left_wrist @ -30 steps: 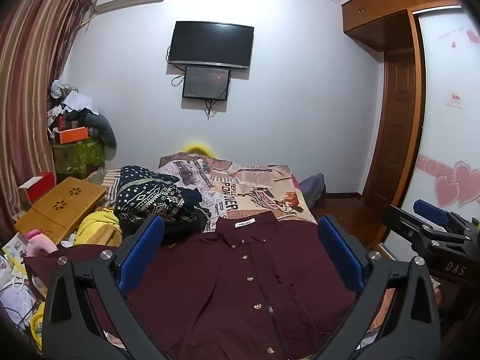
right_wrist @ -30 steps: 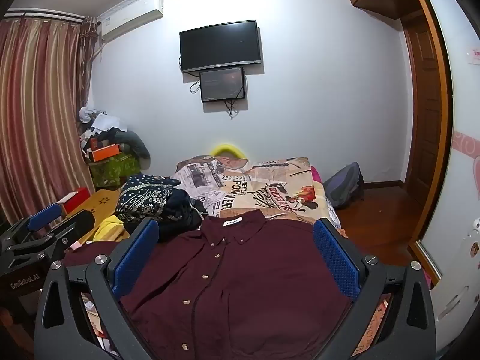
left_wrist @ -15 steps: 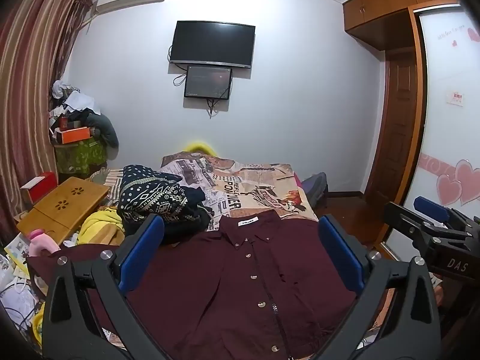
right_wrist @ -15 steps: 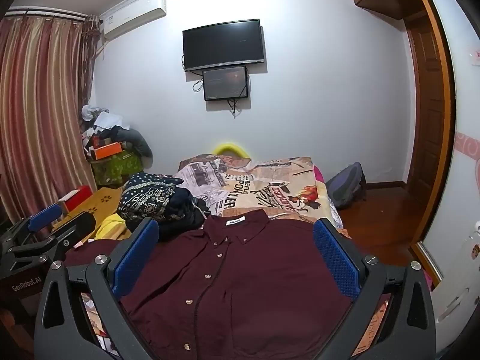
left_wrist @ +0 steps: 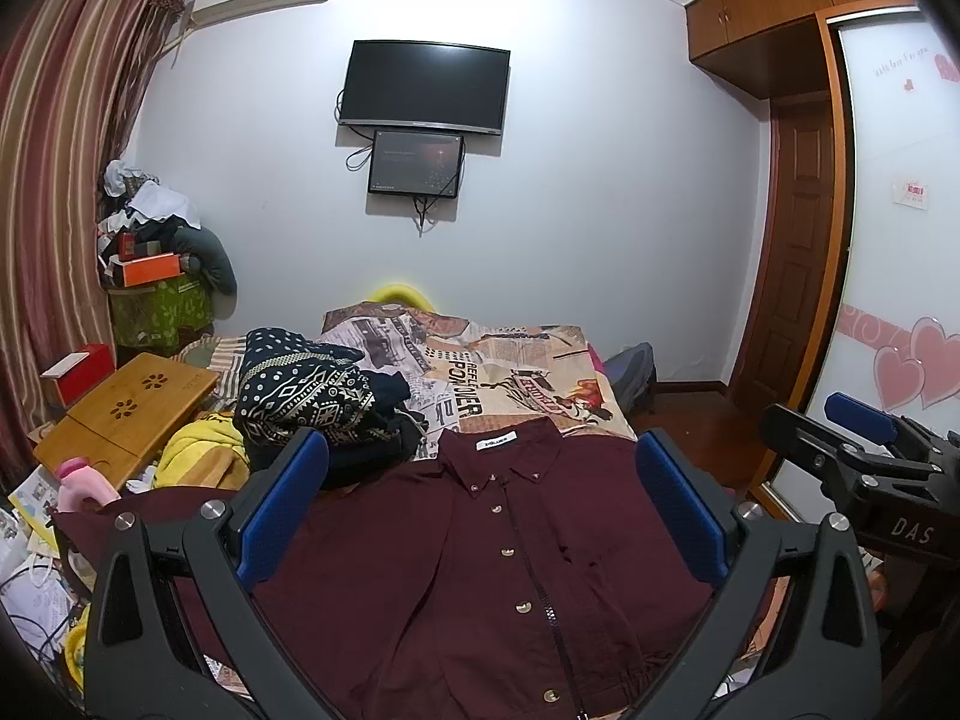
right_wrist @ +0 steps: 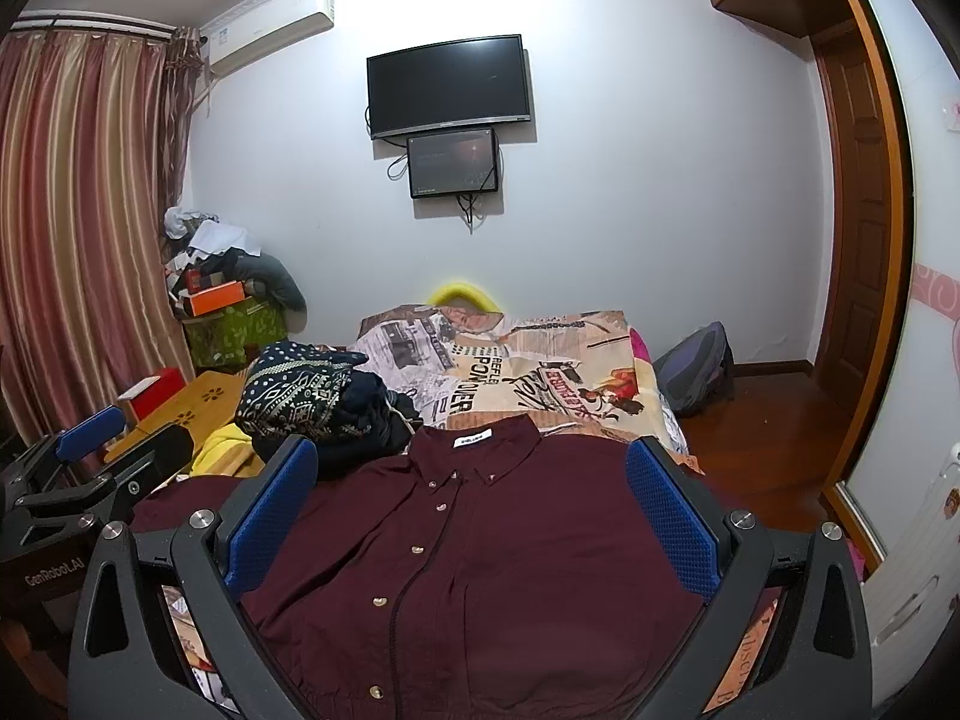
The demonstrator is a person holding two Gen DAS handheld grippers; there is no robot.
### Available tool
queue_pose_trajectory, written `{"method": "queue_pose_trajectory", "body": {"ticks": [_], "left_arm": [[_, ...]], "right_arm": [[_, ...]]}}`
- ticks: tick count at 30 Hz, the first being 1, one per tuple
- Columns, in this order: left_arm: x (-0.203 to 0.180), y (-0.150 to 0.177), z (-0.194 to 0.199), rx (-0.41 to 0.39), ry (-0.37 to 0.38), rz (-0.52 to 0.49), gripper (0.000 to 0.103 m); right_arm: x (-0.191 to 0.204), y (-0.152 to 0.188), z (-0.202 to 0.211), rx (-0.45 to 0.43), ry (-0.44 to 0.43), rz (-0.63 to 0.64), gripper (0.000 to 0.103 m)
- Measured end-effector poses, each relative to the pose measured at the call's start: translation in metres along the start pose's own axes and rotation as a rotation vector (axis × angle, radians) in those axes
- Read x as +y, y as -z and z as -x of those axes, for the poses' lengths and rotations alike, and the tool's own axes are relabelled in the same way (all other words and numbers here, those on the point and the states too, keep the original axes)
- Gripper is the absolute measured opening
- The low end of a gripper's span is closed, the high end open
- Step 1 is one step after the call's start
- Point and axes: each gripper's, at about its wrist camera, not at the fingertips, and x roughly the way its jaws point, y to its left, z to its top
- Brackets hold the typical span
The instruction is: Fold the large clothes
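A dark red button-up shirt (left_wrist: 480, 558) lies spread flat, front up, on the near end of the bed, collar toward the far wall. It also shows in the right wrist view (right_wrist: 480, 552). My left gripper (left_wrist: 480, 498) is open and empty, held above the shirt. My right gripper (right_wrist: 474, 492) is open and empty, also above the shirt. The right gripper shows at the right edge of the left wrist view (left_wrist: 864, 468). The left gripper shows at the left edge of the right wrist view (right_wrist: 78, 480).
A pile of dark patterned clothes (left_wrist: 312, 402) sits on the bed left of the collar. A printed bedspread (left_wrist: 498, 372) covers the far half. A wooden lap table (left_wrist: 126, 414) and clutter stand at the left. A backpack (right_wrist: 696, 372) and wardrobe door (left_wrist: 888, 276) are at the right.
Both views have shifted slightly; the shirt sits a touch lower and more to the right in frame. Both grippers stay open and empty.
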Motion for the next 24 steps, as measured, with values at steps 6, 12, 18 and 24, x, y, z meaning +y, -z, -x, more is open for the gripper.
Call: {"method": "queue_pose_trajectory", "body": {"ticks": [6, 12, 18, 24], "left_arm": [[-0.0023, 0.002, 0.0, 0.002, -0.004, 0.003, 0.103], [0.0025, 0.0029, 0.0005, 0.004, -0.005, 0.007, 0.103], [0.0036, 0.0054, 0.0028, 0.005, -0.005, 0.011, 0.103], [0.0062, 0.0026, -0.0007, 0.007, -0.004, 0.011, 0.103]], "right_arm": [[0.0005, 0.0007, 0.0002, 0.002, -0.002, -0.001, 0.102], [0.0026, 0.0041, -0.0016, 0.007, -0.004, 0.002, 0.102], [0.0024, 0.0044, -0.0022, 0.008, -0.004, 0.001, 0.102], [0.0022, 0.0041, -0.0023, 0.009, -0.005, 0.001, 0.102]]}}
